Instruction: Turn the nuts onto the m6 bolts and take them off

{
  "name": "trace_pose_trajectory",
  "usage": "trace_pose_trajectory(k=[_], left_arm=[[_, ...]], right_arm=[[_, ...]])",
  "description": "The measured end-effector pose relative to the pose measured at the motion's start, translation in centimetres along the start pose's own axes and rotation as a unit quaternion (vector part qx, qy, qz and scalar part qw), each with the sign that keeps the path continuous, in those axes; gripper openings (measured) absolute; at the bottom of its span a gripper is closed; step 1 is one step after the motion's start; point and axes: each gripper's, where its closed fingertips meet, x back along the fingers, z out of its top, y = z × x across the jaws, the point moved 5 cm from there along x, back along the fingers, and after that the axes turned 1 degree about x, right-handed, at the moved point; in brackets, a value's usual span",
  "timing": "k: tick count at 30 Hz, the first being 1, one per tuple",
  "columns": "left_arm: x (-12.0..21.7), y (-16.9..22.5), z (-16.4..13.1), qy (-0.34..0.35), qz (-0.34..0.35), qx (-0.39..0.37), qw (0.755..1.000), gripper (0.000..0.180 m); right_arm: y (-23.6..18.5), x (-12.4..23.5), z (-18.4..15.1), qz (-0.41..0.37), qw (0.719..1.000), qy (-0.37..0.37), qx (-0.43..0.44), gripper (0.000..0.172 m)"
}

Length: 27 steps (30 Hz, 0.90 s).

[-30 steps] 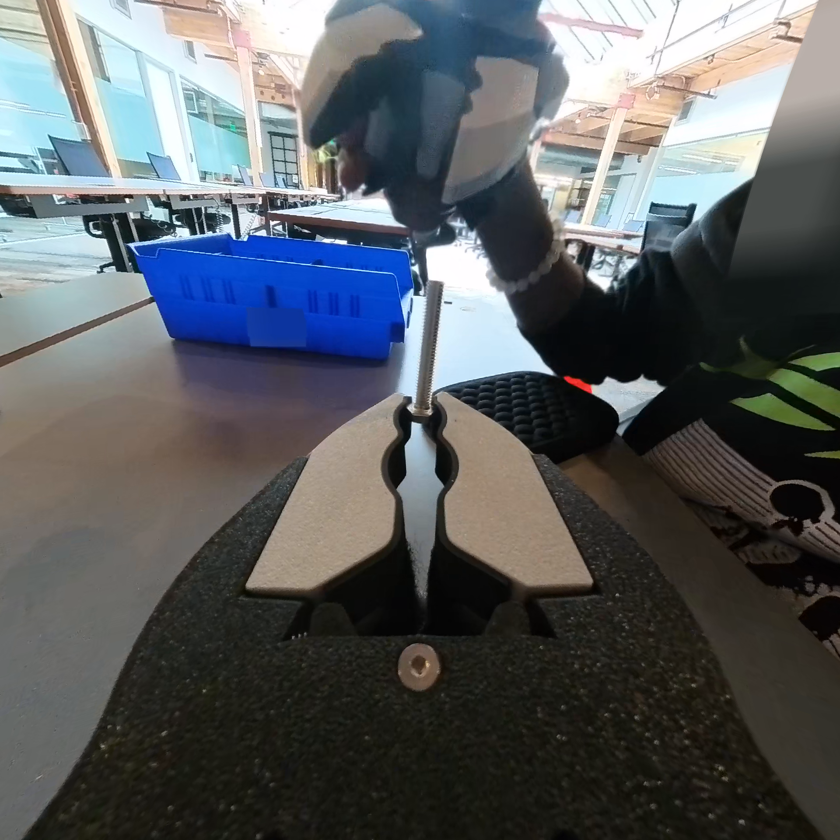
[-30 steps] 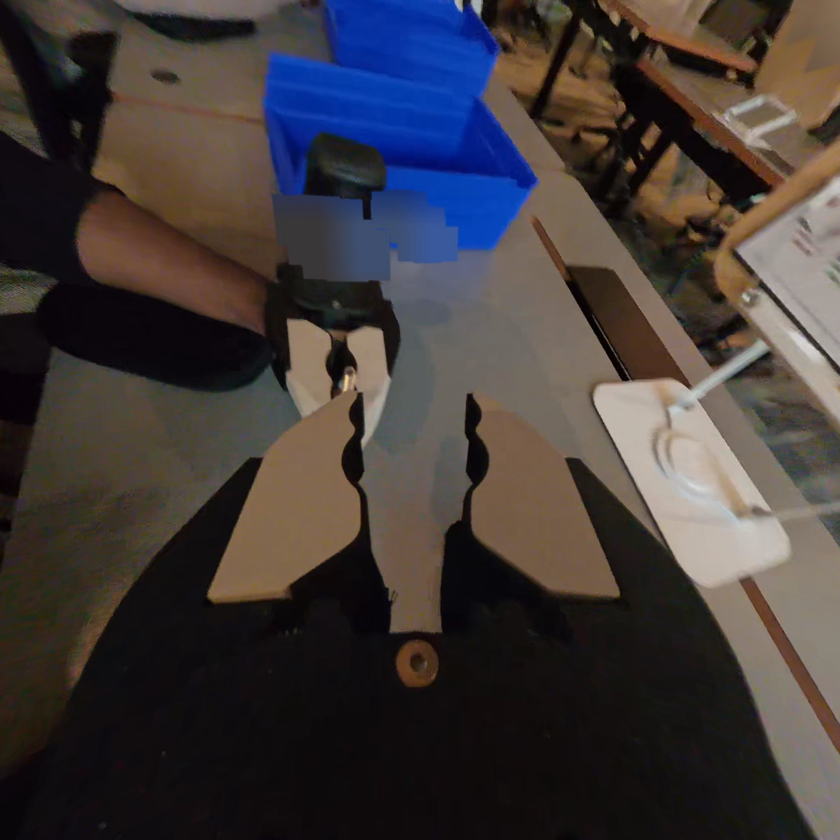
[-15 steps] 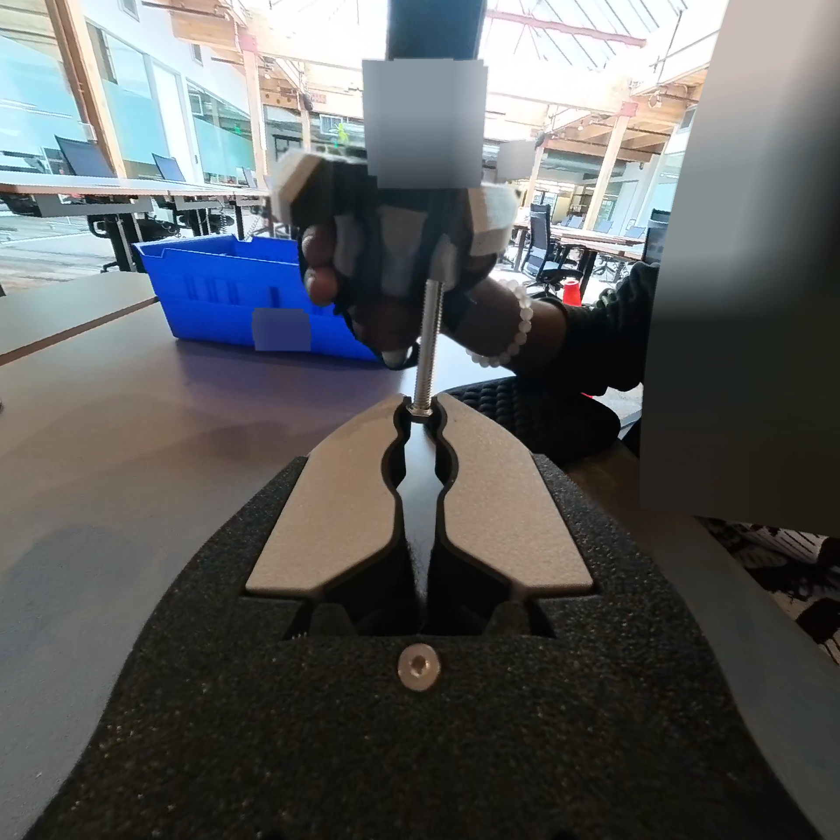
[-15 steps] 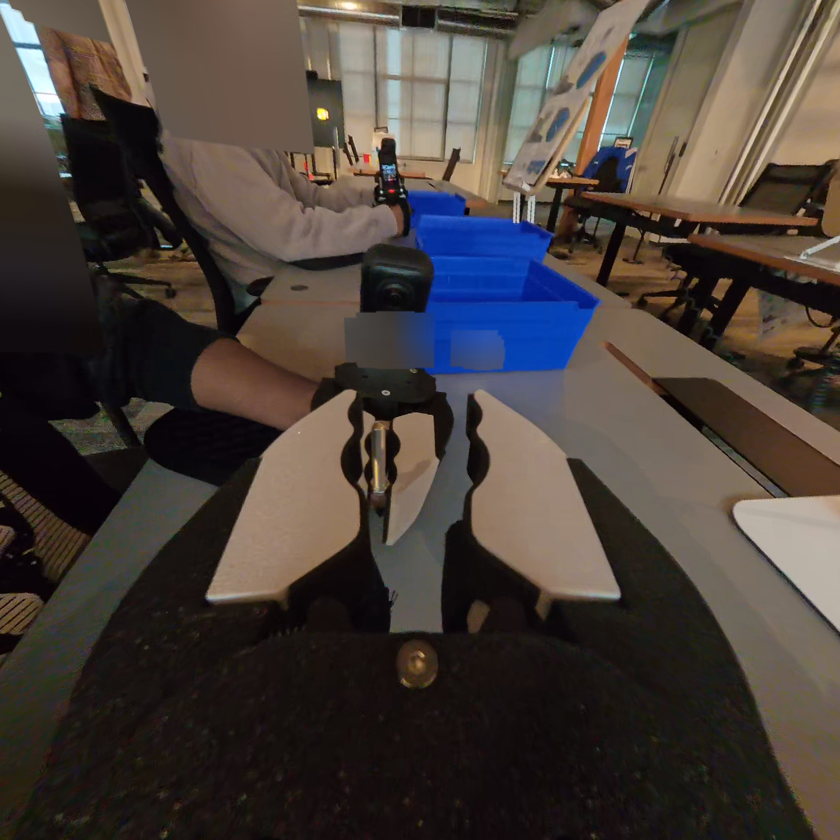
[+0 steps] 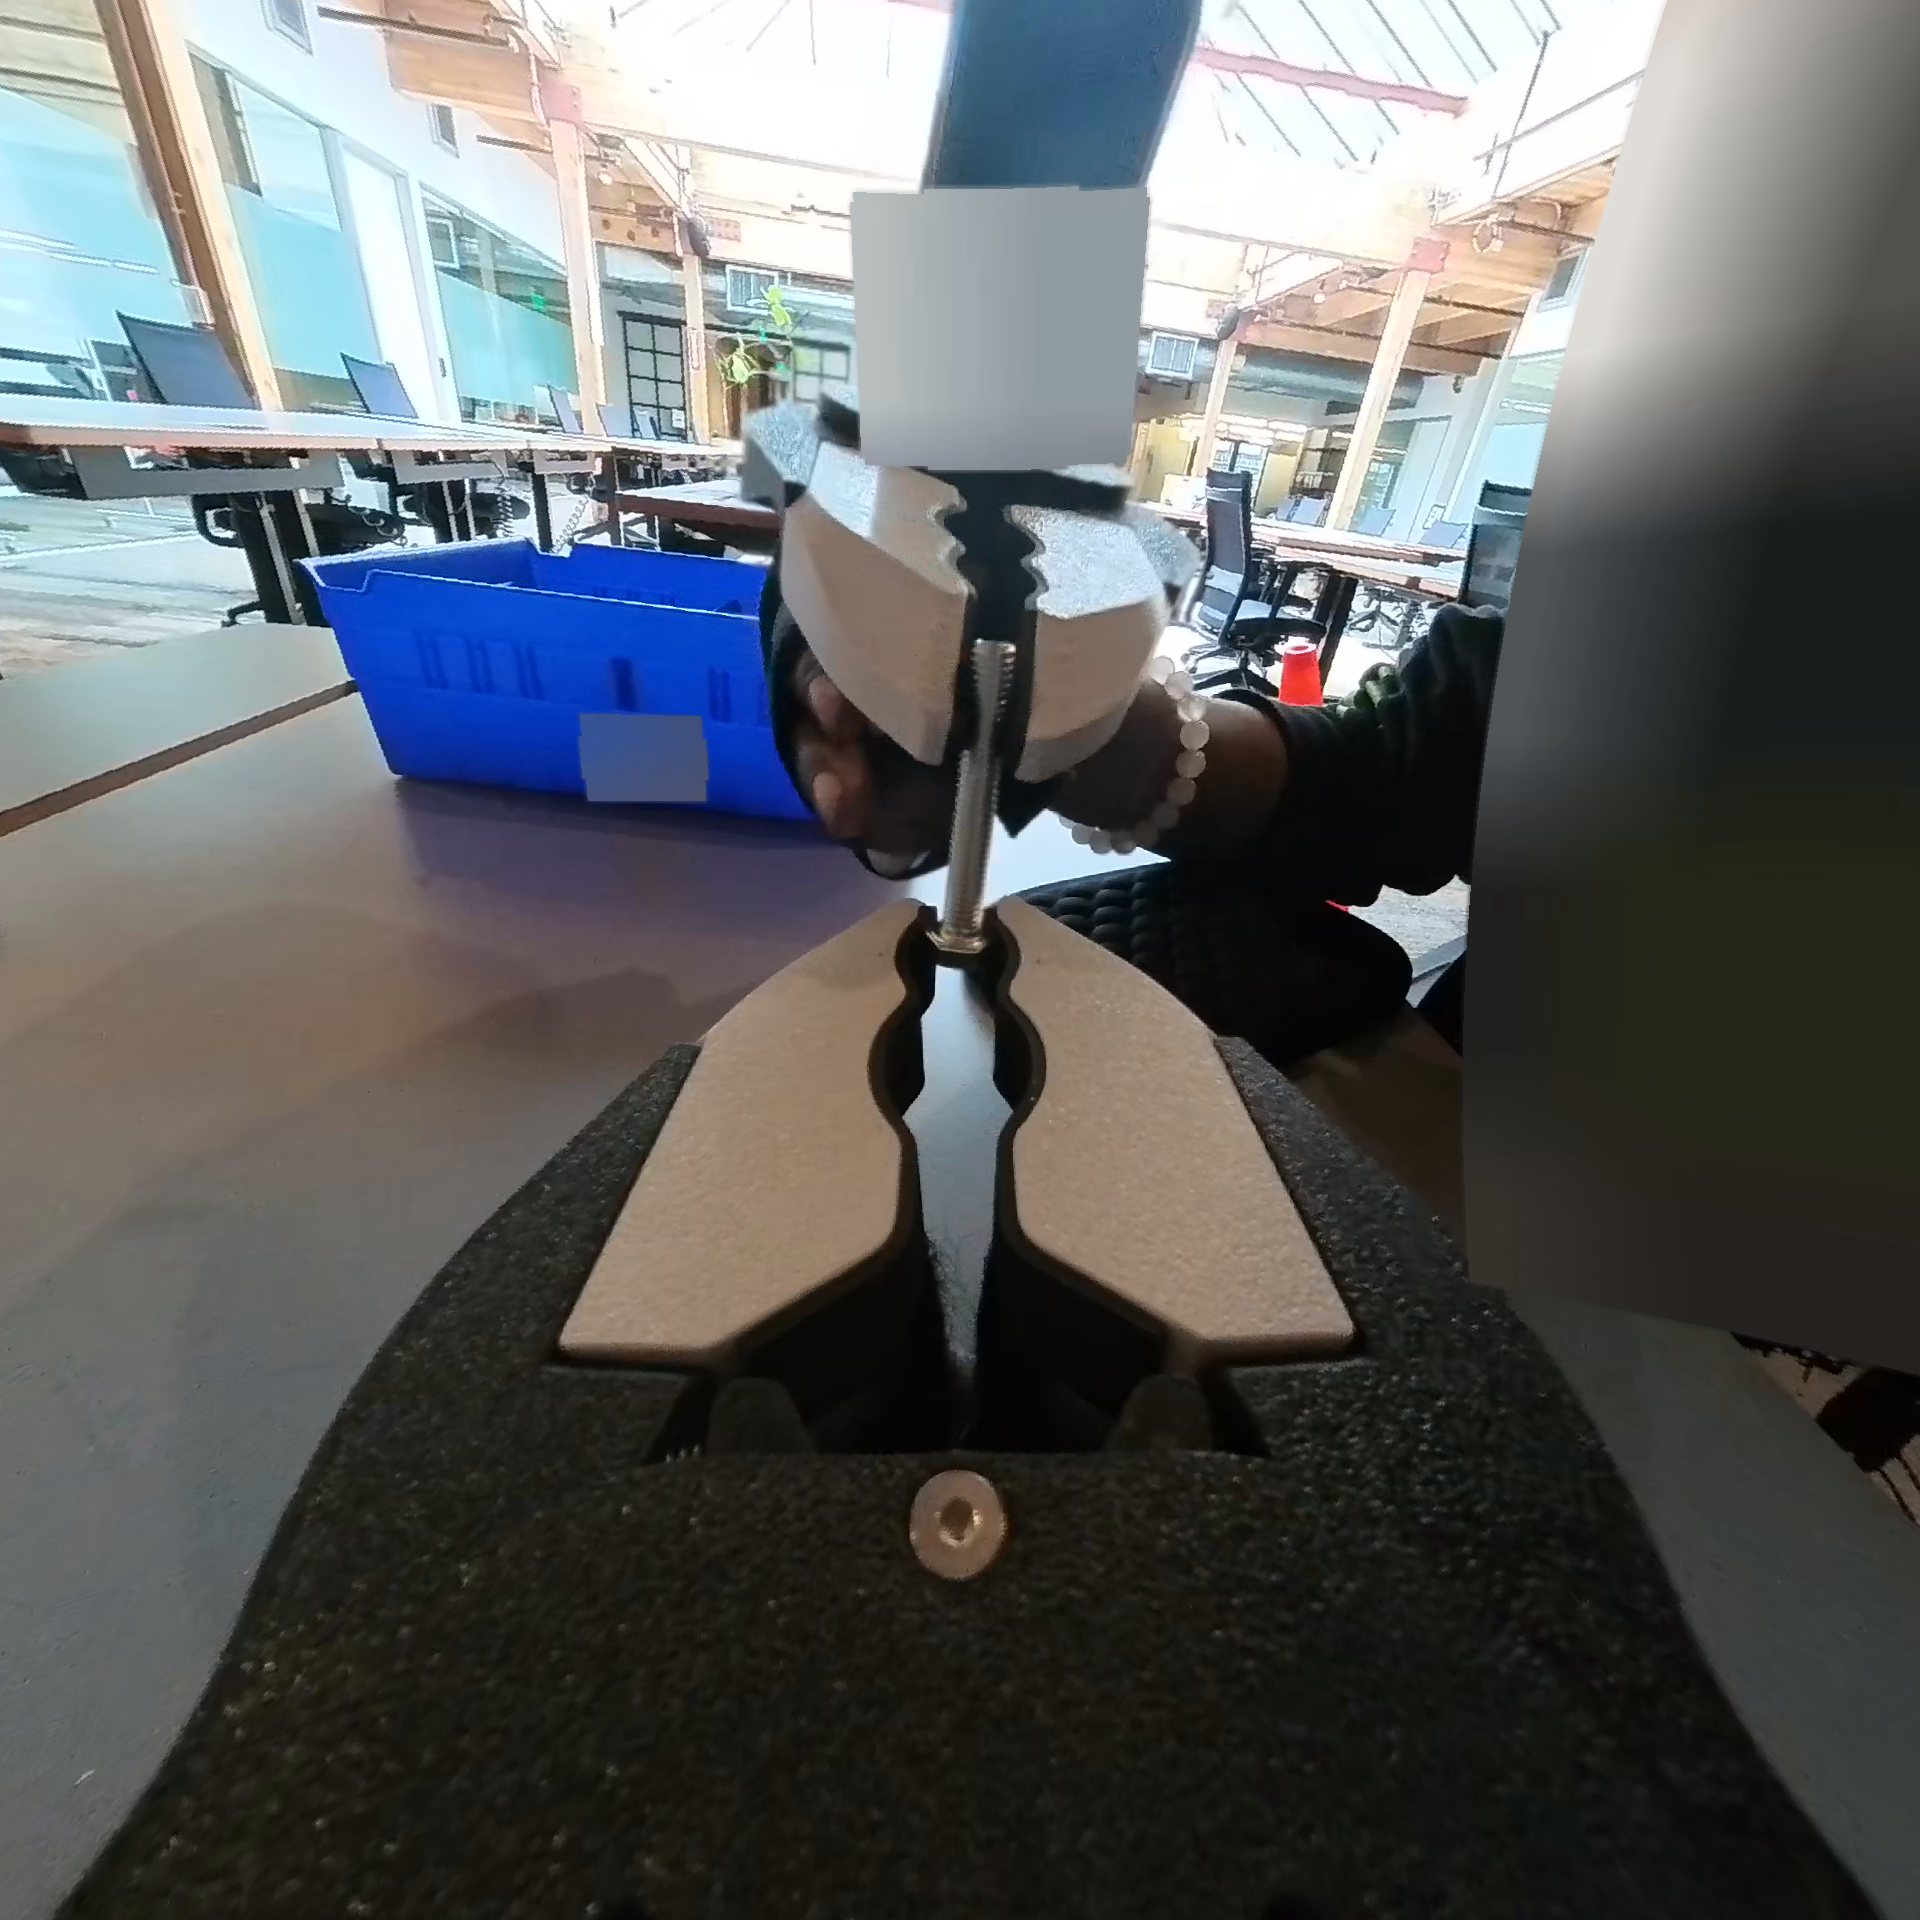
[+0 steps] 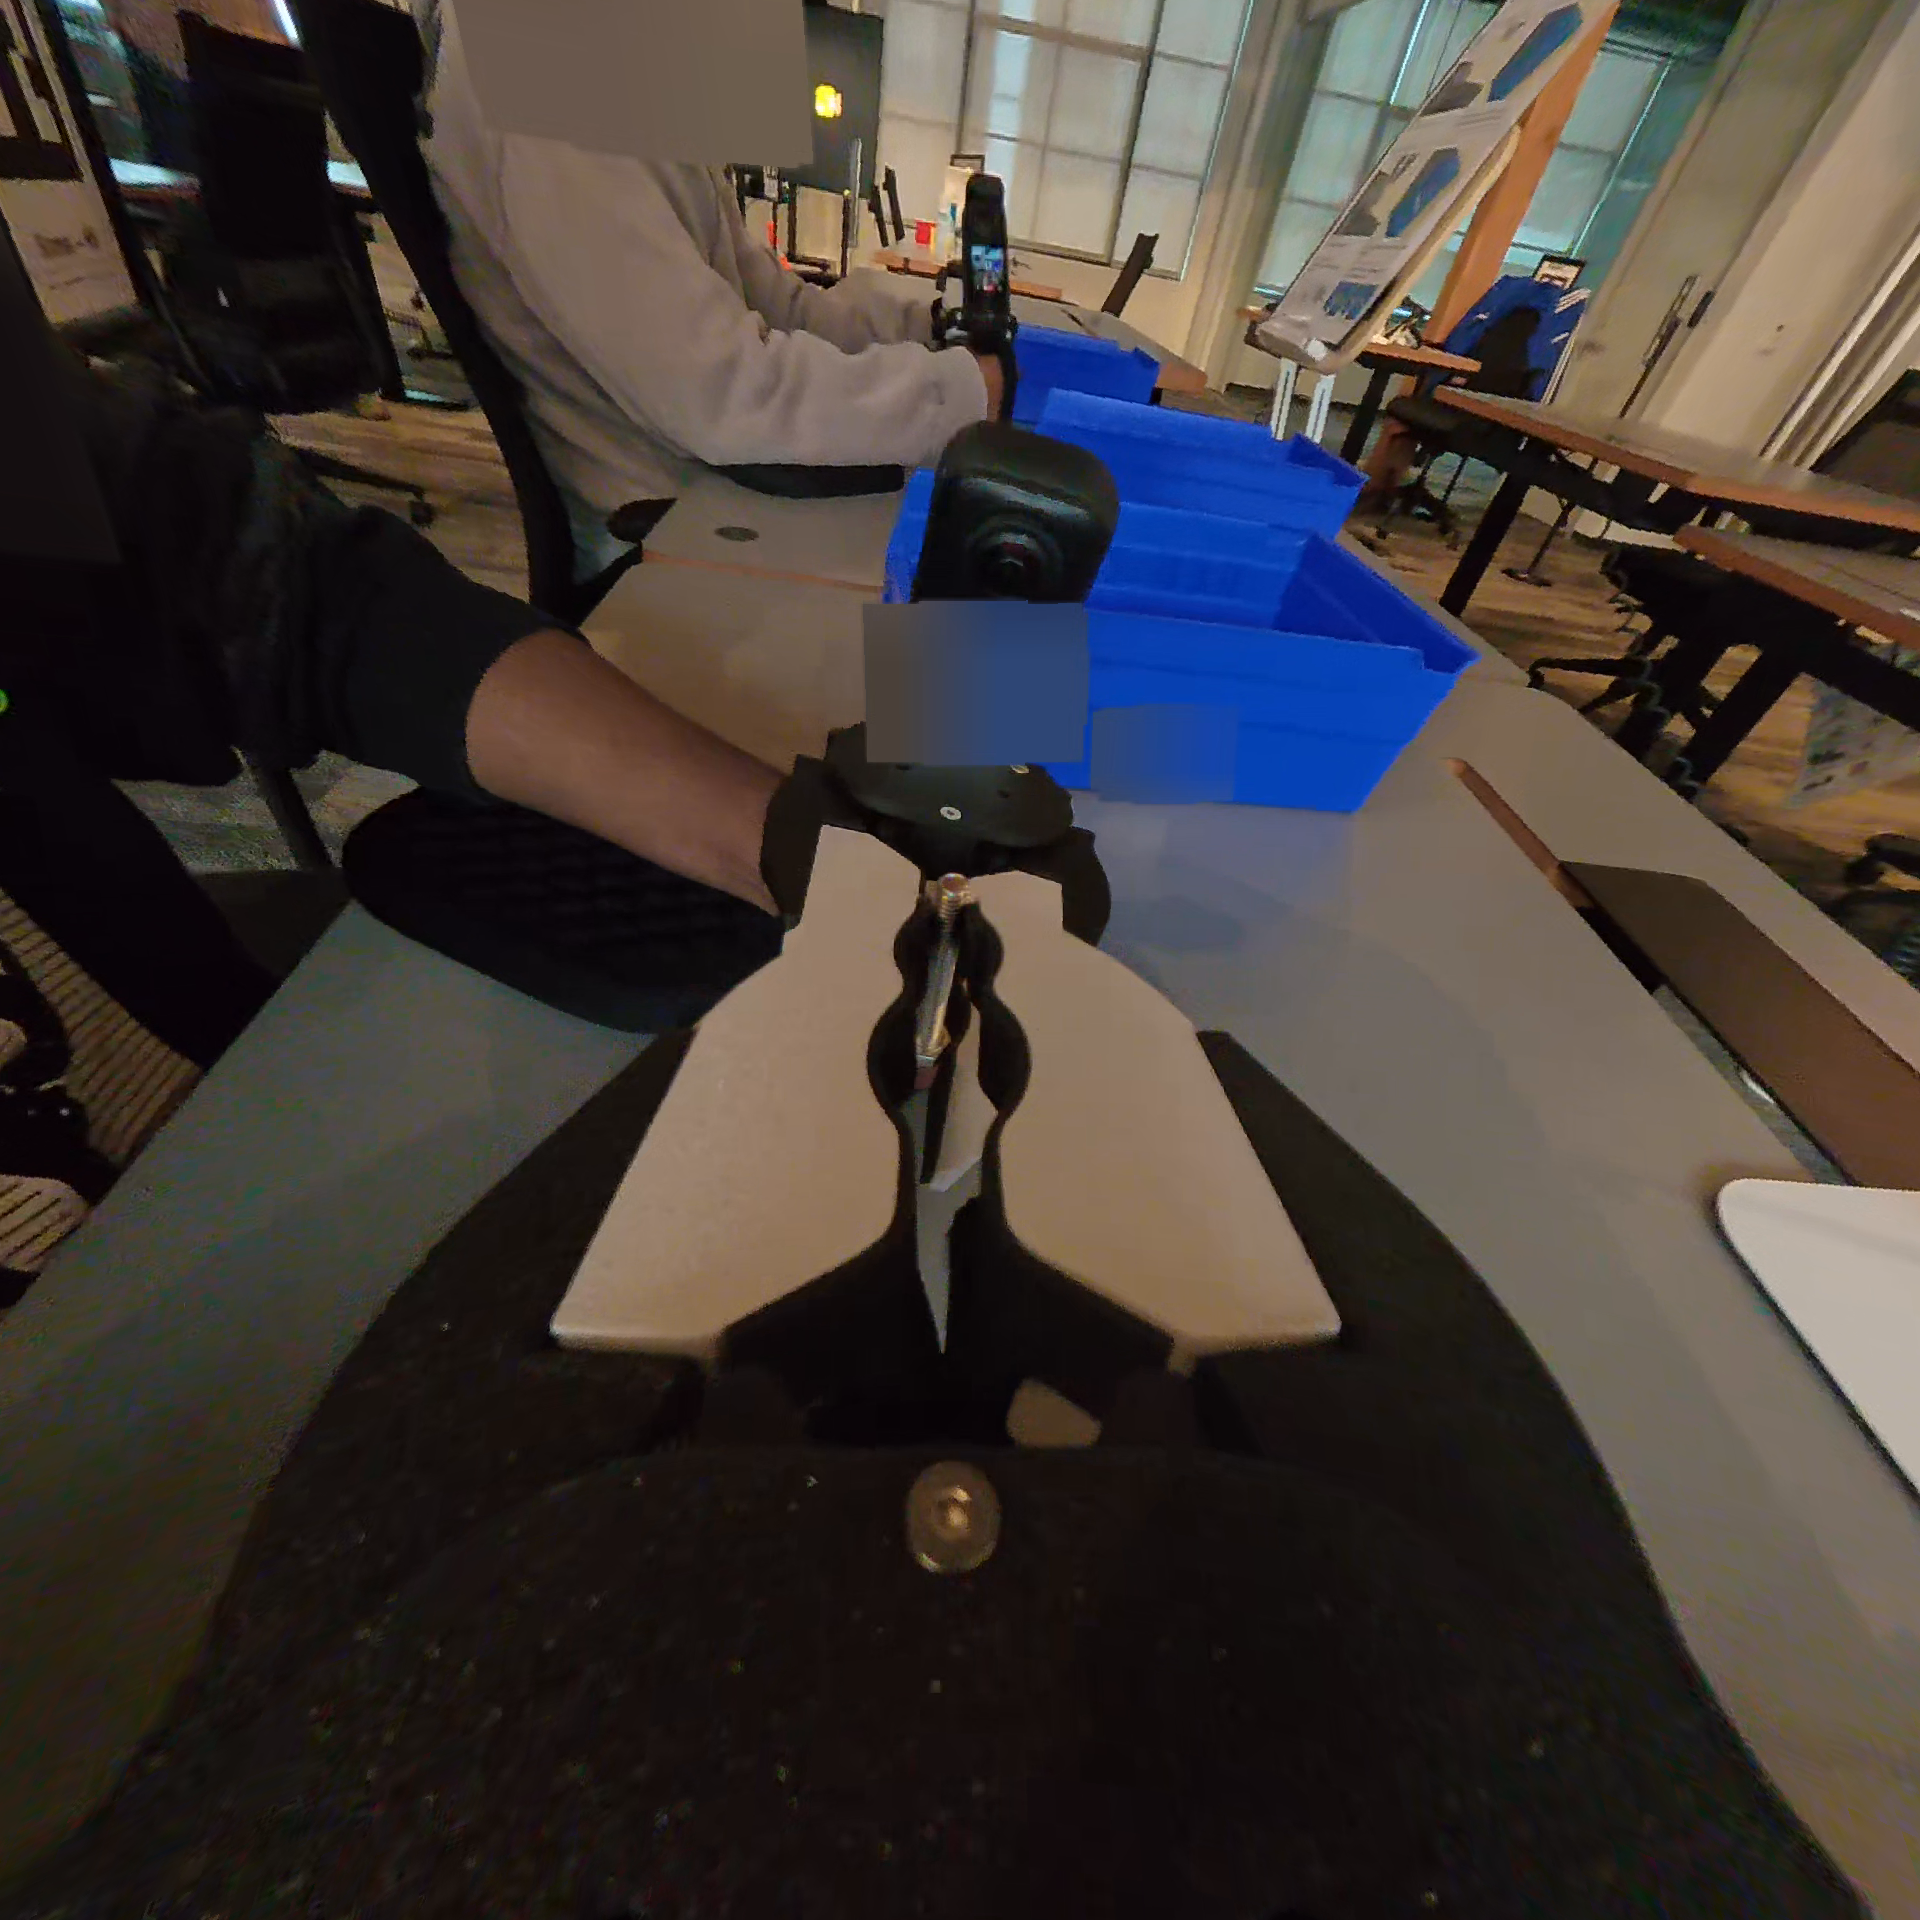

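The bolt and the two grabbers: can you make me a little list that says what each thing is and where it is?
bolt: silver threaded bolt, standing upright
left gripper: closed on the bolt's bottom end, at the head
right gripper: closed around the bolt's upper threads
bin: blue plastic bin on the table behind
table: grey top
nut: cannot tell if one is on the bolt
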Motion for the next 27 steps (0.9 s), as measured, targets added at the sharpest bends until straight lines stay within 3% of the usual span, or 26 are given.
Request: trace_pose_trajectory(k=[3, 7, 12, 16, 20, 27], left_arm=[[0.0, 0.0, 0.1, 0.005, 0.006, -0.003, 1.000, 0.010], [-0.1, -0.1, 0.3, 0.006, 0.032, -0.028, 0.999, 0.041], [0.2, -1.7, 0.2, -0.008, 0.115, -0.043, 0.992, 0.072], [0.6, -2.4, 0.3, 0.001, 0.142, -0.034, 0.989, 0.076], [0.8, -2.7, 0.3, 0.005, 0.149, -0.023, 0.988, 0.079], [0.9, -2.9, 0.3, 0.006, 0.156, -0.010, 0.988, 0.089]], right_arm=[[-0.2, 0.1, 0.3, 0.002, 1.000, -0.003, 0.003, 0.004], [0.1, 0.6, 0.8, -0.007, 1.000, 0.005, -0.001, 0.004], [1.3, 2.0, 1.4, -0.046, 0.999, -0.003, -0.005, 0.004], [2.8, 4.1, 2.0, -0.095, 0.995, -0.015, -0.013, 0.005], [5.3, 7.4, 2.7, -0.168, 0.984, -0.038, -0.044, 0.005], [11.2, 16.9, 2.4, -0.305, 0.933, -0.156, -0.111, 0.004]])
